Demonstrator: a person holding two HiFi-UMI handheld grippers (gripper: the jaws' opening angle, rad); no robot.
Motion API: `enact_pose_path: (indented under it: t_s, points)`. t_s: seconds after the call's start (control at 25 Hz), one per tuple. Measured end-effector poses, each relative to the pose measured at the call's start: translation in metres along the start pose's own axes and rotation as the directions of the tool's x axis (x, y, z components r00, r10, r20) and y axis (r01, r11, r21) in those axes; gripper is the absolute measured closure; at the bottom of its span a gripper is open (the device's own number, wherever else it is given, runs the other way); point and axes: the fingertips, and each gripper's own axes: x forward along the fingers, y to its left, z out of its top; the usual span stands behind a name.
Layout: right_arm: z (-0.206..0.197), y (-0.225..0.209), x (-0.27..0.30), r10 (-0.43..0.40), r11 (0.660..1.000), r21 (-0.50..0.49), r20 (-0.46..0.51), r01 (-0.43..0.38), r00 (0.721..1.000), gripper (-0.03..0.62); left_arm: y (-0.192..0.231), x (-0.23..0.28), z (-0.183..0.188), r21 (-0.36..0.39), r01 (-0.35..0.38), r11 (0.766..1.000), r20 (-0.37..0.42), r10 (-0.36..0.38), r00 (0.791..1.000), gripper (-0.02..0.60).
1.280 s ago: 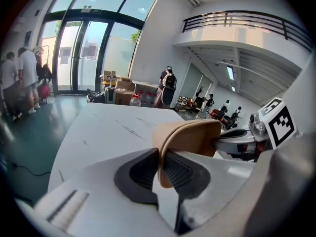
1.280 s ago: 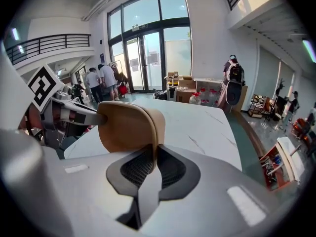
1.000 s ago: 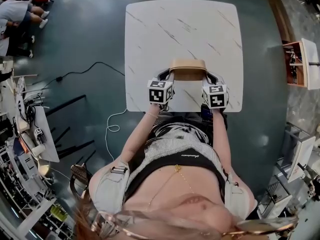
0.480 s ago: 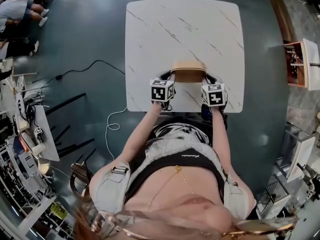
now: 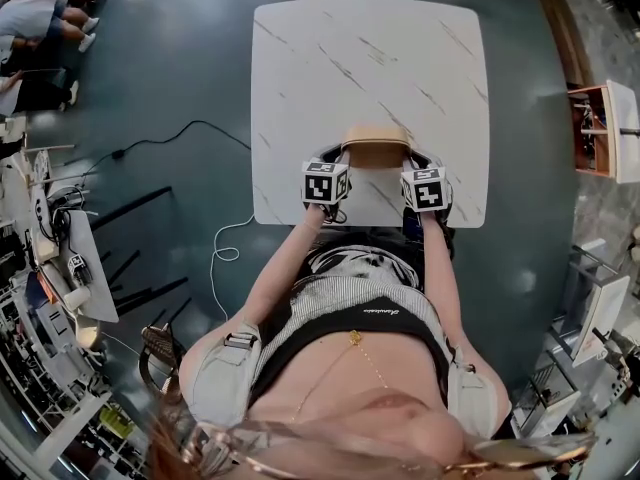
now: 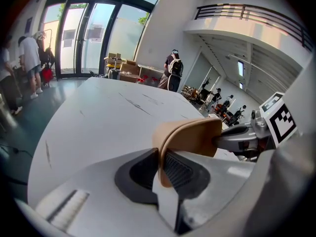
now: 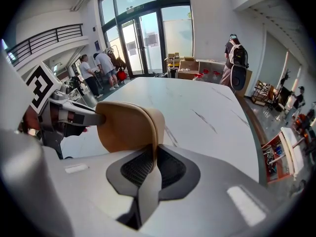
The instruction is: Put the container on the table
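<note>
A tan rectangular container with rounded corners hangs just over the near part of the white marble table. My left gripper is shut on its left rim. My right gripper is shut on its right rim. In the left gripper view the container fills the middle, with the right gripper clamped on its far side. In the right gripper view the container shows with the left gripper on its far edge. Whether its base touches the table I cannot tell.
The table top carries nothing else. A cable lies on the dark floor to the left. A wooden shelf unit stands at the right. People stand near the glass doors, and one with a backpack is beyond the table.
Both grippers and the container have moved a little forward over the table, away from the near edge. Both grips are unchanged.
</note>
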Motion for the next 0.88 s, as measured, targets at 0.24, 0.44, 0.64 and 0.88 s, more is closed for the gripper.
enact_pose_path:
  t_s: [0.24, 0.44, 0.64, 0.88]
  points:
    - [-0.002, -0.001, 0.003, 0.014, 1.000, 0.015, -0.019, -0.014, 1.000, 0.539, 0.001, 0.002, 0.003, 0.015, 0.001, 1.000, 0.008, -0.001, 1.000, 0.549]
    - [-0.004, -0.002, 0.004, 0.020, 1.000, 0.022, -0.024, -0.019, 1.000, 0.539, 0.000, 0.003, 0.004, 0.021, 0.003, 1.000, 0.011, -0.003, 1.000, 0.549]
    - [-0.002, -0.003, 0.006, 0.018, 1.000, 0.023, -0.028, -0.017, 0.999, 0.537, 0.001, 0.005, 0.006, 0.022, 0.006, 1.000, 0.012, -0.006, 1.000, 0.549]
    - [-0.004, -0.005, 0.009, 0.020, 0.999, 0.027, -0.036, -0.019, 0.999, 0.536, -0.001, 0.007, 0.010, 0.037, 0.008, 0.999, 0.017, -0.009, 1.000, 0.549]
